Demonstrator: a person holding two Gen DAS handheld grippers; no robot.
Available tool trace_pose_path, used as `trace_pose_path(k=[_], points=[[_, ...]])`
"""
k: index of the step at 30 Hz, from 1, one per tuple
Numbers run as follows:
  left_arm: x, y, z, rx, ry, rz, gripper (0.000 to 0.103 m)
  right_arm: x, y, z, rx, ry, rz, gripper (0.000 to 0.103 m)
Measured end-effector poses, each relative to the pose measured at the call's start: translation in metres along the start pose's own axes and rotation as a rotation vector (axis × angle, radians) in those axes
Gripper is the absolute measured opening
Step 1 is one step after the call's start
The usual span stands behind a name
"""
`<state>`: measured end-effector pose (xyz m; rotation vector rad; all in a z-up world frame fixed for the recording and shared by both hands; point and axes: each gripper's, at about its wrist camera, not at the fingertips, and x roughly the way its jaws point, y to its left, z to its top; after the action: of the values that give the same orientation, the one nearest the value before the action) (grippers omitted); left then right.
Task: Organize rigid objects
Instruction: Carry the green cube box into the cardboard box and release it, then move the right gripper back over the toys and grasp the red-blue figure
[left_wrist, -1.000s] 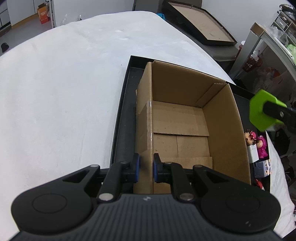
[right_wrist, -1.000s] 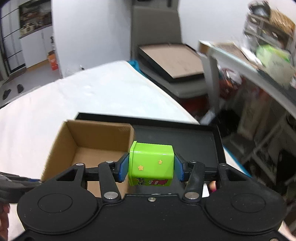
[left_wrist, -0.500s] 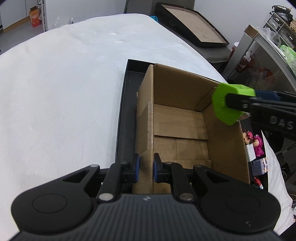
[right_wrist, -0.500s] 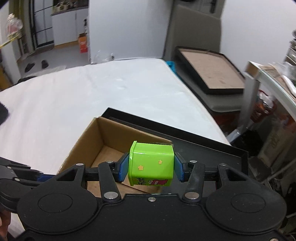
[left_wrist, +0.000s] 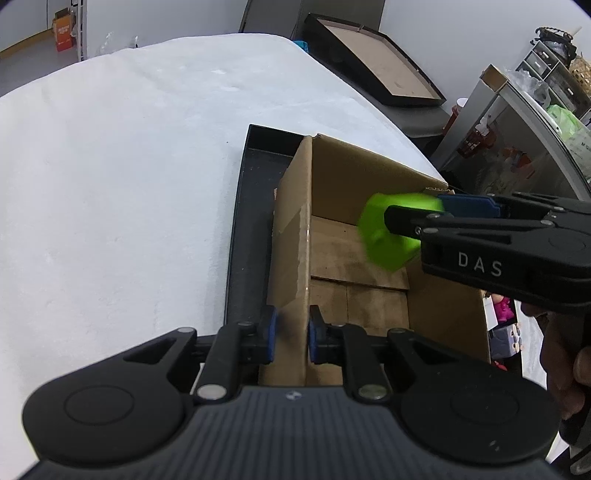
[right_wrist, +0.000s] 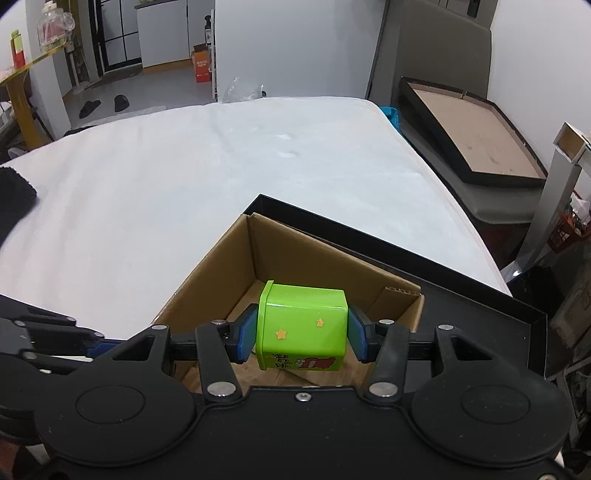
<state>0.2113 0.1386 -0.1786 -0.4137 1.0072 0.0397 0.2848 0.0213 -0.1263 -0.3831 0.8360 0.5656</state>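
White padded bedding (left_wrist: 110, 184) serves as the work surface, on which a shallow black tray (left_wrist: 247, 206) carries an open brown cardboard box (left_wrist: 354, 266). One box wall is pinched by the left gripper (left_wrist: 290, 338) — presumably to steady it. A lime-green plastic tub with star stickers (right_wrist: 303, 325) is clamped in the right gripper (right_wrist: 303, 334) and held above the box interior — apparently for lowering inside. Small toy figures (left_wrist: 504, 325) lie just beside the box.
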Motion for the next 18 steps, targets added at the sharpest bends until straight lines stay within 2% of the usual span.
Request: trace_pose_path(k=[4,13,16,18], points=[[-0.001,0.005,0.001,-0.031,-0.002,-0.027,0.016,-0.003,0.002,0.004,-0.010,-0.020,-0.037,0.057],[-0.001,0.005,0.001,-0.030,-0.009,-0.024,0.016,-0.018,-0.018,0.014,0.135,0.003,-0.086,0.066],[-0.001,0.007,0.000,-0.036,-0.012,-0.027,0.016,-0.024,-0.027,0.011,0.218,0.026,-0.133,0.074],[-0.001,0.008,0.000,-0.038,-0.015,-0.027,0.016,-0.029,-0.029,0.007,0.251,0.036,-0.185,0.084]])
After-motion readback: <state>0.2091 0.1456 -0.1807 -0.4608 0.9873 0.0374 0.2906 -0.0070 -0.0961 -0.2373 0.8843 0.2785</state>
